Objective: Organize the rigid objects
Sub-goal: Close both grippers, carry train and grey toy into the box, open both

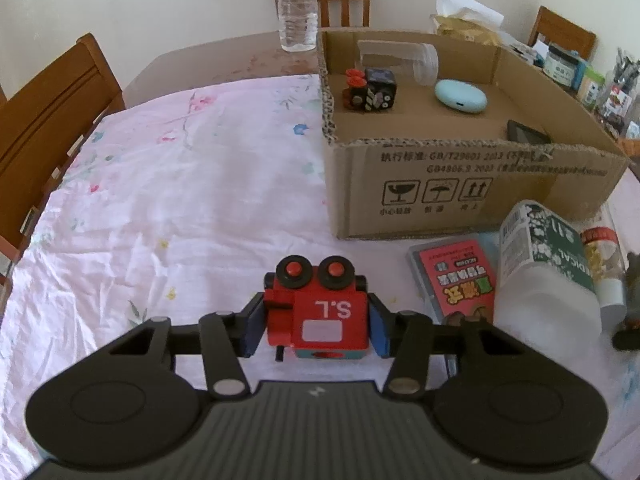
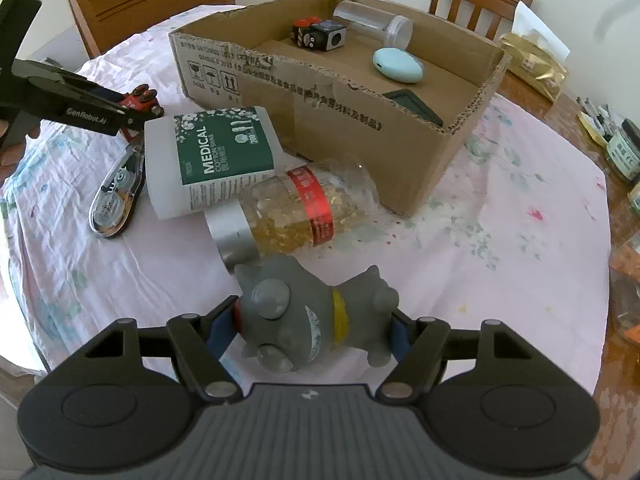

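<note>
cardboard box (image 1: 460,184): biggest thing on the table and pretty clearly the drop spot. It's open on top and already holds a black toy cube, a clear jar on its side, a pale blue case and a dark flat gadget. Both hands should probably lift straight up first, clear the ragged front wall, then set things down in the bare middle of the floor rather than dropping them onto what's in there.

clutter beside the box: the medical cotton swab container (image 2: 212,164) leans on the capsule bottle (image 2: 296,212), with a correction tape dispenser (image 2: 116,200) just beside them. A careless sideways swing could probably knock these over.

grey spiky toy (image 2: 316,316): lying on the flowered tablecloth between the right fingers. It looks rubbery, so a gentle squeeze should do; crushing it risks it popping out.

red toy train block (image 1: 320,312): on the cloth, a little in front of the box's near left corner. It's hard and square, so a flat grip on its two sides should carry fine.

right gripper (image 2: 312,332): blue pads sit at the toy's nose and tail and seem to touch both; jaws about half apart, so a wide hold.

left gripper (image 1: 316,326): clamped on the train block, blue pads pressed flat on both sides.
</note>
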A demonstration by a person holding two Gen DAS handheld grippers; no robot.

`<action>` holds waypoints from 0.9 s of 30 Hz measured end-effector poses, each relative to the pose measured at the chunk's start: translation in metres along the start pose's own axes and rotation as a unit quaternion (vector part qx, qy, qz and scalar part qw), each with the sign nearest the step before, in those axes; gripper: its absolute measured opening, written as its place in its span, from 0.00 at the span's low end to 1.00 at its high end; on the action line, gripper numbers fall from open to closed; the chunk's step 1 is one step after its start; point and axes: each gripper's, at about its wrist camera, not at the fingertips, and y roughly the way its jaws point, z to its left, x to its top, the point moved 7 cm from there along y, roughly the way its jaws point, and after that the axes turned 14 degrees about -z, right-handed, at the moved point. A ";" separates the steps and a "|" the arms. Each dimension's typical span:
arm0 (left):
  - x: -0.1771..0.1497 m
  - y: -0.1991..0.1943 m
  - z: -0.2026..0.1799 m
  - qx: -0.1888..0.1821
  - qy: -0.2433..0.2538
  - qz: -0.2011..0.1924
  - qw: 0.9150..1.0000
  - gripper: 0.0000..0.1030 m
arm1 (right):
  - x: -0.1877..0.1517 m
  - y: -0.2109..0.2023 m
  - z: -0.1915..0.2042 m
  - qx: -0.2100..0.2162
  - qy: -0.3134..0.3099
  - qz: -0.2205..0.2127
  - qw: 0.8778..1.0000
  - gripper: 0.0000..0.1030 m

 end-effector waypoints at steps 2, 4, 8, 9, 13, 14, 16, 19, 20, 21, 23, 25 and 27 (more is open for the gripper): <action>0.000 -0.002 -0.001 -0.005 0.006 0.003 1.000 0.49 | 0.002 -0.002 -0.001 -0.002 0.000 0.001 1.000 0.75; 0.001 -0.005 -0.002 -0.008 0.013 0.008 1.000 0.49 | 0.003 -0.005 -0.001 -0.003 -0.003 0.002 1.000 0.75; 0.008 -0.017 -0.004 -0.018 0.025 0.011 0.999 0.49 | 0.010 -0.012 -0.003 -0.006 -0.006 0.000 1.000 0.75; 0.011 -0.021 -0.005 -0.022 0.028 0.011 0.999 0.49 | 0.012 -0.014 -0.003 -0.007 -0.006 -0.002 1.000 0.75; 0.030 -0.040 -0.010 -0.038 0.044 0.012 0.998 0.49 | 0.024 -0.024 -0.008 -0.013 -0.008 -0.013 1.000 0.75; 0.039 -0.046 -0.012 -0.046 0.045 0.004 0.998 0.49 | 0.028 -0.026 -0.009 -0.014 -0.009 -0.016 1.000 0.75; 0.057 -0.054 -0.017 -0.057 0.048 -0.014 0.997 0.49 | 0.036 -0.031 -0.012 -0.018 -0.011 -0.025 0.999 0.75; 0.085 -0.060 -0.027 -0.073 0.055 -0.046 0.995 0.49 | 0.053 -0.039 -0.015 -0.020 -0.011 -0.041 0.999 0.75; 0.093 -0.059 -0.030 -0.079 0.057 -0.054 0.994 0.49 | 0.058 -0.040 -0.016 -0.021 -0.013 -0.045 0.999 0.75; 0.101 -0.056 -0.034 -0.083 0.061 -0.061 0.993 0.49 | 0.063 -0.042 -0.017 -0.021 -0.016 -0.051 0.998 0.75; 0.115 -0.046 -0.041 -0.087 0.068 -0.070 0.991 0.49 | 0.075 -0.044 -0.017 -0.024 -0.024 -0.060 0.998 0.75; 0.125 -0.036 -0.048 -0.097 0.072 -0.081 0.989 0.49 | 0.086 -0.046 -0.017 -0.025 -0.034 -0.070 0.997 0.75; 0.133 -0.022 -0.051 -0.099 0.072 -0.084 0.989 0.49 | 0.096 -0.046 -0.016 -0.029 -0.041 -0.078 0.996 0.75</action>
